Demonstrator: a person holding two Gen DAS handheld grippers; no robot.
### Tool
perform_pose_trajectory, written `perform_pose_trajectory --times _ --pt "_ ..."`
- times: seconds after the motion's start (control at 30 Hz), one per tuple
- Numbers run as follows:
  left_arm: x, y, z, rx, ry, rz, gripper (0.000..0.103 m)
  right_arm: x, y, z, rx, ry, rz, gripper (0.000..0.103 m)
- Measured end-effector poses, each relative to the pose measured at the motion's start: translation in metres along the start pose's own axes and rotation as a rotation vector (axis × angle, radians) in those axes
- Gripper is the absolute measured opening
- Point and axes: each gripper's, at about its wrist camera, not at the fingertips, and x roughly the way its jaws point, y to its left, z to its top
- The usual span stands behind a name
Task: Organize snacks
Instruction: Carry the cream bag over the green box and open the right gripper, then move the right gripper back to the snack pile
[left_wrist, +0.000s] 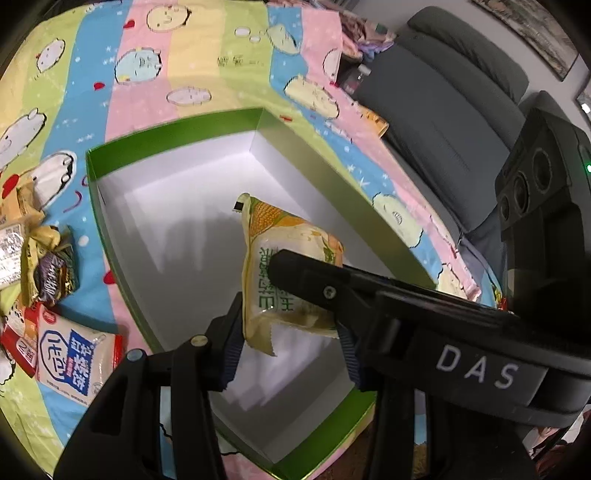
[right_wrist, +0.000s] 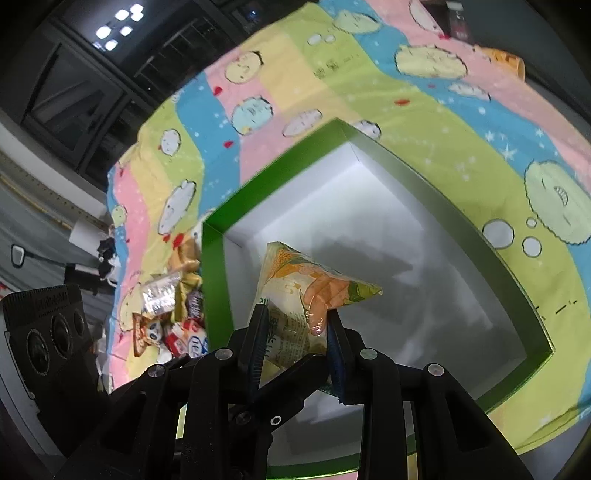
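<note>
A yellow corn snack packet hangs above the white inside of an open green box. In the left wrist view my left gripper has its pads on both sides of the packet's lower end. My right gripper crosses in from the right as a black arm marked DAS, its finger over the packet. In the right wrist view the same packet is pinched between the right gripper, above the green box. Both grippers hold the one packet.
A pile of loose snack packets lies on the striped cartoon cloth left of the box, also in the right wrist view. A grey sofa stands beyond the table's right edge. An orange cup lies at the far edge.
</note>
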Motion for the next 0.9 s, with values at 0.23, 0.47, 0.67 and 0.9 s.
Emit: perform_pose_trajectory --times 0.23,0.47,0.67,0.9 --pt "0.011 -0.001 -0.001 -0.005 0.036 0.036 0.045 0.013 -0.012 0.001 0.041 0.048 -0.011 0.034" --pt "-0.009 0.001 -0.005 0.012 -0.008 0.046 0.057 0.005 -0.006 -0.002 0.027 0.019 -0.081 0.052" --pt "-0.062 0.015 -0.014 0.008 -0.13 0.037 0.078 -0.018 0.019 -0.006 -0.038 -0.095 -0.102 0.073" --pt "-0.126 0.072 -0.044 -0.083 -0.259 0.173 0.093 -0.029 0.067 -0.017 -0.17 -0.202 -0.137 0.083"
